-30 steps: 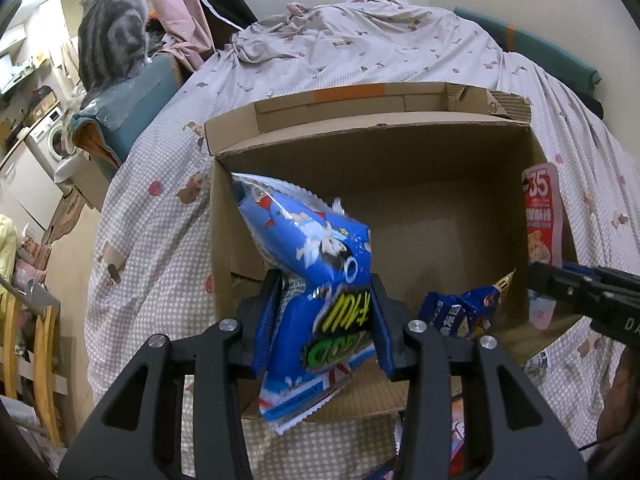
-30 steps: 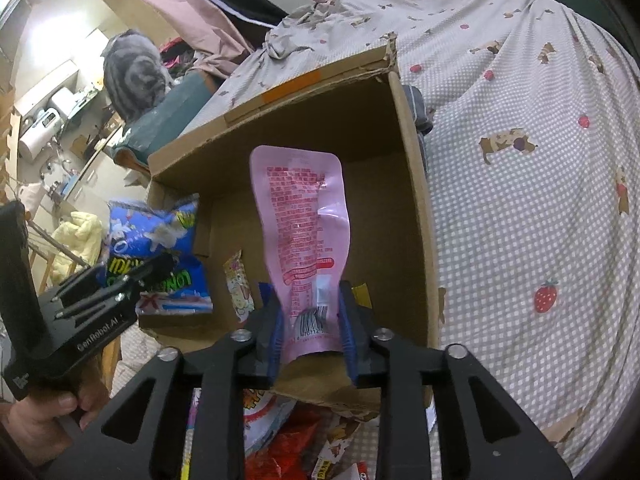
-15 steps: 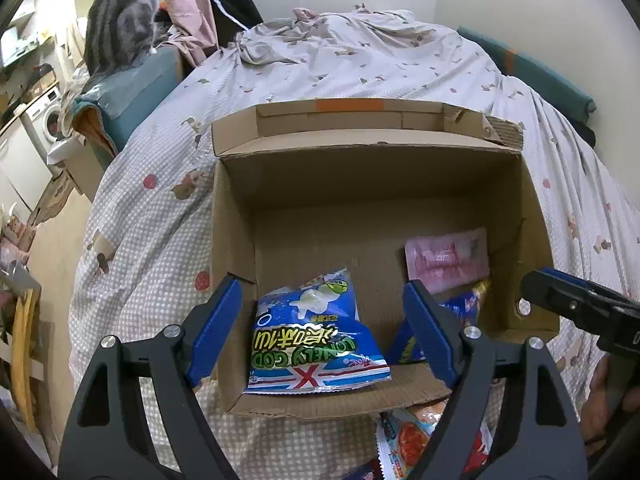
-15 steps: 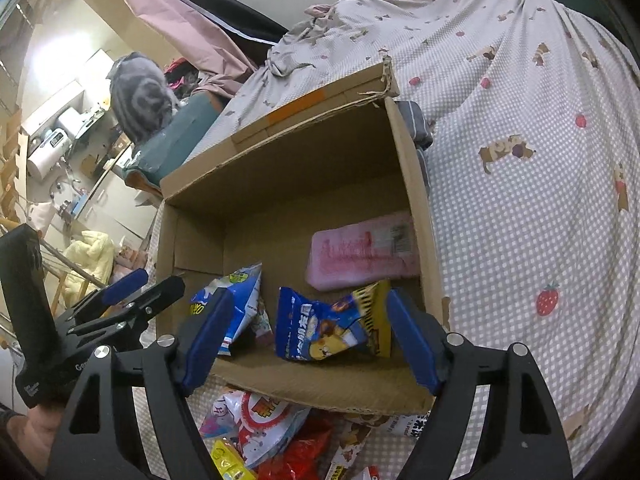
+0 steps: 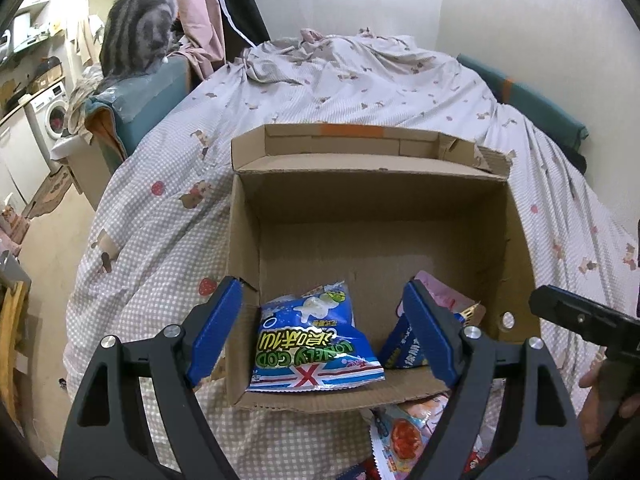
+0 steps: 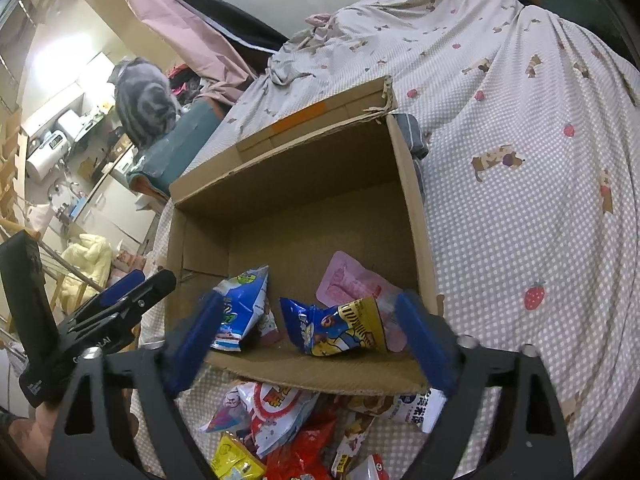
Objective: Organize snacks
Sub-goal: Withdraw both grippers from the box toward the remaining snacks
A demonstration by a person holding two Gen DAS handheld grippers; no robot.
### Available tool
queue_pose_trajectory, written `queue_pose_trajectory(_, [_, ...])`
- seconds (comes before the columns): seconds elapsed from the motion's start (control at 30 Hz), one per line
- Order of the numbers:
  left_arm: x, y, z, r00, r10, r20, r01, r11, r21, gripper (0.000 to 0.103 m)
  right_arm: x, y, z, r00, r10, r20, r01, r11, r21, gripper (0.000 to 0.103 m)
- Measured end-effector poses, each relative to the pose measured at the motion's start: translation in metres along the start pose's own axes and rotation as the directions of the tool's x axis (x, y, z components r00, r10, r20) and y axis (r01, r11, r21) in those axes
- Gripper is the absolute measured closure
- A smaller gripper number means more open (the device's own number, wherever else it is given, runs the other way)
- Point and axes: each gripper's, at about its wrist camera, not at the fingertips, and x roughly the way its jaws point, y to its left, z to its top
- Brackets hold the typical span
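Observation:
An open cardboard box (image 5: 372, 188) (image 6: 404, 184) sits on the bed. Inside lie a blue Lonely God bag (image 5: 312, 340) (image 6: 244, 304), a small blue and yellow bag (image 6: 336, 326) (image 5: 404, 350) and a pink pouch (image 6: 352, 284) (image 5: 444, 296). My left gripper (image 5: 324, 332) is open and empty above the box's near edge. My right gripper (image 6: 316, 340) is open and empty above the near edge too. A pile of loose snack bags (image 6: 288, 428) (image 5: 404, 436) lies on the bed in front of the box.
The bed has a dotted cover (image 6: 520, 160) with small prints. A grey tabby cat (image 5: 136, 28) (image 6: 146, 104) sits on a teal cushion at the far left. A washing machine (image 5: 54, 120) and floor lie to the left.
Both grippers opened and dropped their bags into the box: the blue bag from the left, the pink pouch from the right. Both then drew back toward the near edge.

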Motion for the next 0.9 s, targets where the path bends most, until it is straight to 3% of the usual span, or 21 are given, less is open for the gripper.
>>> queue_pose_trajectory(0.13, [-0.009, 0.005, -0.001, 1.000, -0.025, -0.001, 0.025, 0.999, -0.029, 0.023, -0.009, 0.002, -0.004, 1.000, -0.007, 0.000, 0.007, 1.000, -0.006, 0.004])
queue_pose_trajectory(0.33, [-0.022, 0.009, -0.008, 0.996, -0.093, -0.010, 0.092, 0.994, -0.060, 0.010, -0.026, 0.009, -0.010, 1.000, -0.017, 0.015, 0.018, 0.999, -0.030, 0.004])
queue_pose_trajectory(0.9, [-0.062, 0.018, -0.052, 0.995, 0.031, -0.100, -0.037, 0.998, -0.054, 0.009, -0.055, 0.014, -0.049, 0.999, -0.039, -0.020, 0.039, 0.999, -0.027, 0.004])
